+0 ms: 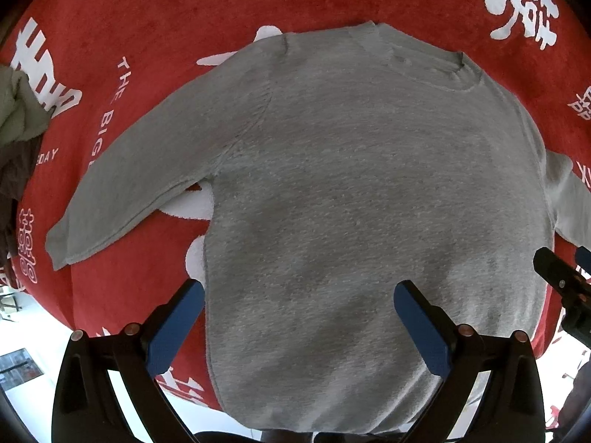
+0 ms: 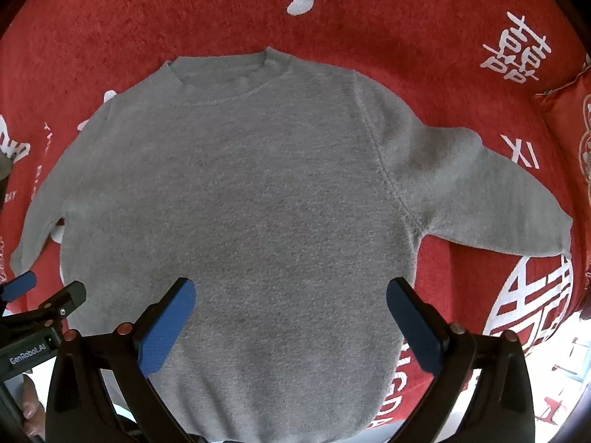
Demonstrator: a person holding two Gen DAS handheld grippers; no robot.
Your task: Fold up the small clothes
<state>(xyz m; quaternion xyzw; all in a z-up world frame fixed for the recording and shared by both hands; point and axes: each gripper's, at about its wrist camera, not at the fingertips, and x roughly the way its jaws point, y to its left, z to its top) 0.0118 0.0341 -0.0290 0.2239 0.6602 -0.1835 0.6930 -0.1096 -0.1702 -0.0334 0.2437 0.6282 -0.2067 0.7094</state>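
Observation:
A small grey sweater point(image 1: 369, 184) lies flat on a red cloth, collar far, hem near, both sleeves spread out to the sides. It also shows in the right wrist view point(image 2: 240, 192). My left gripper point(image 1: 299, 295) is open and empty above the sweater's lower left part. My right gripper point(image 2: 291, 295) is open and empty above the lower right part. The right gripper's fingers point(image 1: 557, 277) show at the right edge of the left wrist view. The left gripper's fingers point(image 2: 48, 299) show at the left edge of the right wrist view.
The red cloth point(image 1: 155, 37) with white lettering covers the surface, also in the right wrist view point(image 2: 424, 37). A pile of pale green and dark clothes point(image 1: 18, 118) lies at the far left. A red cushion point(image 2: 569, 110) lies at the right. The surface's near edge drops to a bright floor point(image 1: 33, 332).

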